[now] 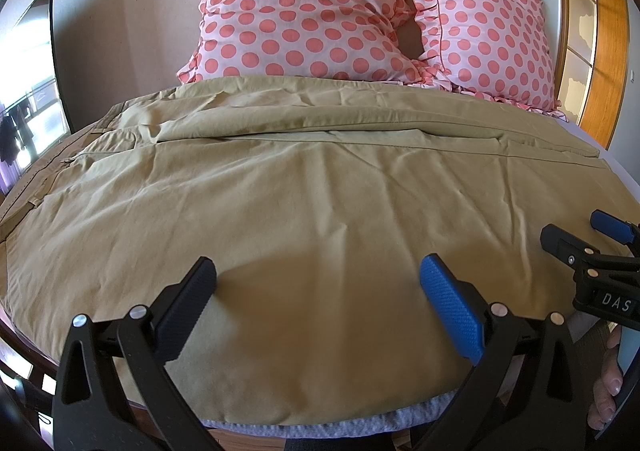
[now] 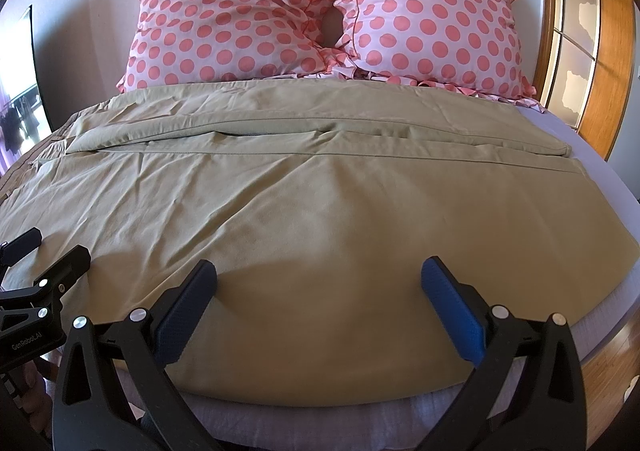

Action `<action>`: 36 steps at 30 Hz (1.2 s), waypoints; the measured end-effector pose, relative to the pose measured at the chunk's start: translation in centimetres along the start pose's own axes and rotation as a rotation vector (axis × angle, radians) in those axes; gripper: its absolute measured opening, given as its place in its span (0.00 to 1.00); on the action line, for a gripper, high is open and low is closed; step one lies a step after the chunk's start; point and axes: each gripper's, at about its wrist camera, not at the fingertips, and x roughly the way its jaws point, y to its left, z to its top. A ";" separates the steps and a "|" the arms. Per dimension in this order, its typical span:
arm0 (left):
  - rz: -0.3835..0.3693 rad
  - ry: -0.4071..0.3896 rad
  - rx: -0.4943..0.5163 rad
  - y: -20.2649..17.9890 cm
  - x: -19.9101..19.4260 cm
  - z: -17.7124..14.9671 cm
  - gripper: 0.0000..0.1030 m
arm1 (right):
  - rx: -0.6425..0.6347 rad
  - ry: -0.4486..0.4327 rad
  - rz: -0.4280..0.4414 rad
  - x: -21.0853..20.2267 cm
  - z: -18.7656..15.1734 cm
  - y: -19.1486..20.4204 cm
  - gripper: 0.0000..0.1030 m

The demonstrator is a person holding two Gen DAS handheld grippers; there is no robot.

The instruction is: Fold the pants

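Khaki pants [image 1: 304, 187] are lying spread across the bed [image 2: 600, 155], waistband left, below polka-dot pillows [image 2: 280, 11]. Left tongs [image 1: 318, 279] and right tongs [image 2: 319, 279] are hovering wide open, gripping nothing. Best pinching the near edge evenly, folding away.

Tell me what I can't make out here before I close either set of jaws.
- Pants waistband: cut off by the left wrist view's left edge.
- Near pants edge: partly hidden behind both grippers' fingers, both views.
- Mattress: mostly covered by the pants.
- Far leg's underside: hidden by folds.
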 end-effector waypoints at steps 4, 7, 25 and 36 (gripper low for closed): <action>0.000 -0.001 0.001 0.0 0.0 0.0 0.98 | 0.000 0.000 0.000 0.0 0.0 0.0 0.99; 0.000 -0.001 0.001 0.0 0.0 0.0 0.98 | 0.000 -0.001 0.000 0.0 0.0 0.0 0.99; 0.001 -0.003 0.001 0.0 0.0 0.0 0.98 | 0.000 -0.003 0.000 -0.1 0.0 -0.1 0.99; -0.018 0.042 0.009 0.3 0.2 0.6 0.98 | -0.033 -0.070 0.044 -0.7 -0.6 -0.3 0.99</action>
